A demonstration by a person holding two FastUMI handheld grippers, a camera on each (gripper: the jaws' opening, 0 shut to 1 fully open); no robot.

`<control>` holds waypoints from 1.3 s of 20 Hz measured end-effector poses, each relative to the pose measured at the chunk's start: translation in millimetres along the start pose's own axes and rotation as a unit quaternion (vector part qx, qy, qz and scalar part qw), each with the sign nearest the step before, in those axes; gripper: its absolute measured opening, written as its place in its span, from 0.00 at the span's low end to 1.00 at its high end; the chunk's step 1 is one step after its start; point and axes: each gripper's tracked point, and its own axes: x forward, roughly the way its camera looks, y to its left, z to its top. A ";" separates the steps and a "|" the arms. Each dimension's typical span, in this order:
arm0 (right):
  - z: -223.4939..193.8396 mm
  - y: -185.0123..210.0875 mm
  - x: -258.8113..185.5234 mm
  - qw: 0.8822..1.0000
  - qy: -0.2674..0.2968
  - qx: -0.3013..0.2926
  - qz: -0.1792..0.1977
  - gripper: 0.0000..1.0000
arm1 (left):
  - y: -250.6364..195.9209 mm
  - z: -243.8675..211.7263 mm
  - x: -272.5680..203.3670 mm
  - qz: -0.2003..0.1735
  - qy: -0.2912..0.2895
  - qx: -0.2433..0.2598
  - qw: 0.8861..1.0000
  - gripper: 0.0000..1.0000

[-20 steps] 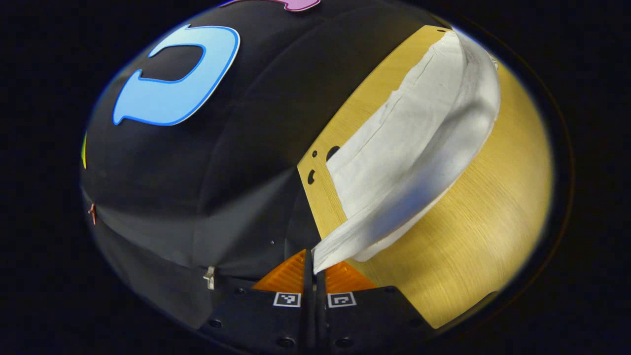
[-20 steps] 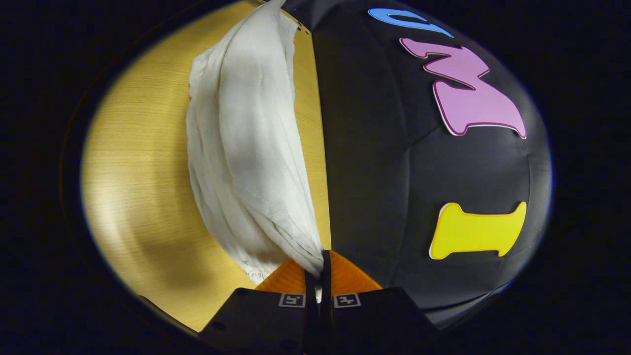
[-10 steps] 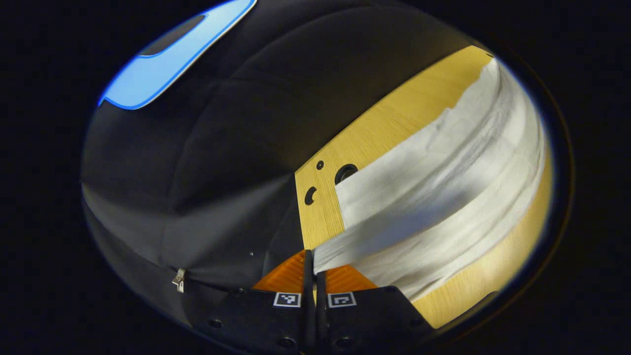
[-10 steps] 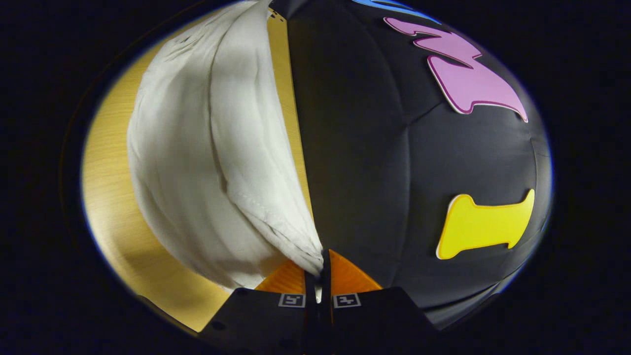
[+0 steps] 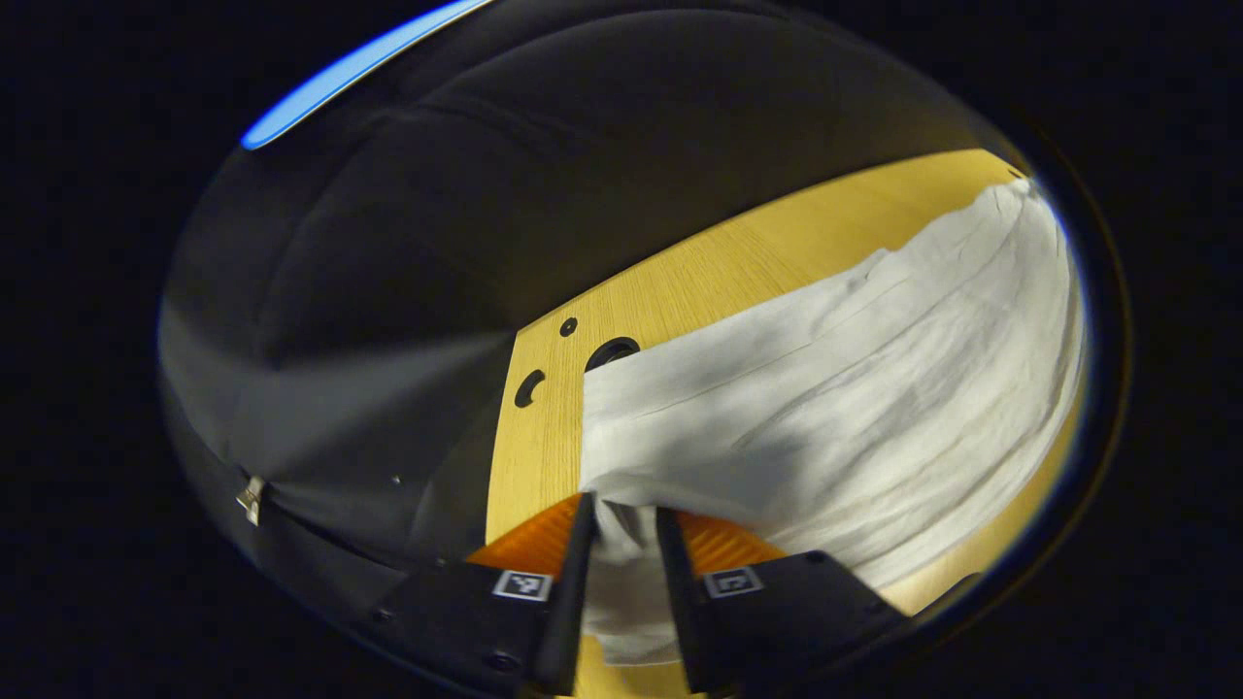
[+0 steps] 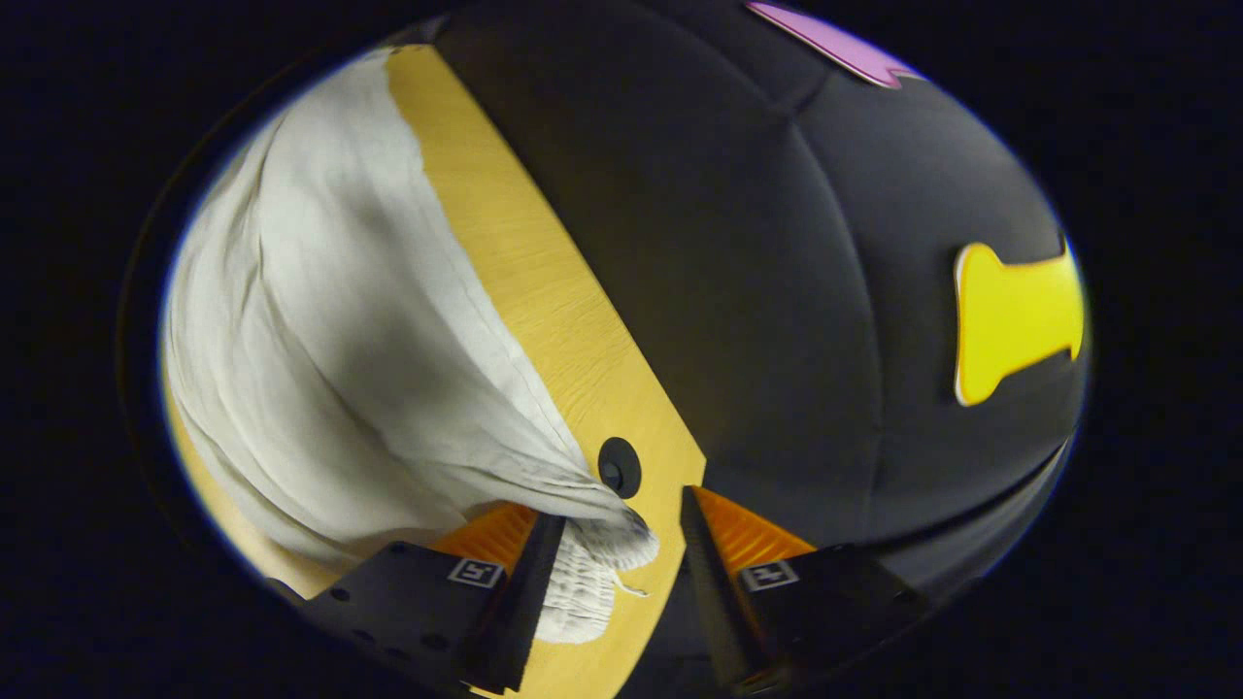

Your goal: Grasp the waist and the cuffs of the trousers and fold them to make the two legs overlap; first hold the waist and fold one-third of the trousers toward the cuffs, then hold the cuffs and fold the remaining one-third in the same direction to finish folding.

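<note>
White trousers [image 5: 825, 388] spread flat along a yellow wooden table [image 5: 719, 272], wrinkled, thin cloth with soft folds and a stitched hem. In the left gripper view, left gripper [image 5: 622, 524] released, jaws parted, a bunched cloth end lying loose between them without being pinched. In the right gripper view, right gripper [image 6: 615, 529] likewise released, jaws wide apart, the gathered ribbed end of the trousers [image 6: 340, 320] resting just inside one finger. Cloth close to the table [image 6: 554, 291] edge, a bare wood strip between them. Round holes [image 5: 610, 351] near the corner, one partly under cloth; another hole [image 6: 619, 466] beside the gathered end. Beyond the edge, black padded wall [image 6: 777, 243].
</note>
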 end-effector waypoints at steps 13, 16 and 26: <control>-19.2 -16.1 -45.0 0.873 0.023 0.486 0.026 0.98 | 39.8 27.4 -162.1 0.029 -0.117 -0.164 0.979 0.97; -37.1 -5.6 -42.2 0.833 0.043 0.552 0.017 0.98 | 31.2 21.8 -211.4 0.025 -0.123 -0.193 0.973 0.96; -64.6 24.1 -16.9 0.764 0.075 0.641 -0.011 0.99 | -1.2 -2.4 -305.6 0.022 -0.105 -0.230 0.967 0.97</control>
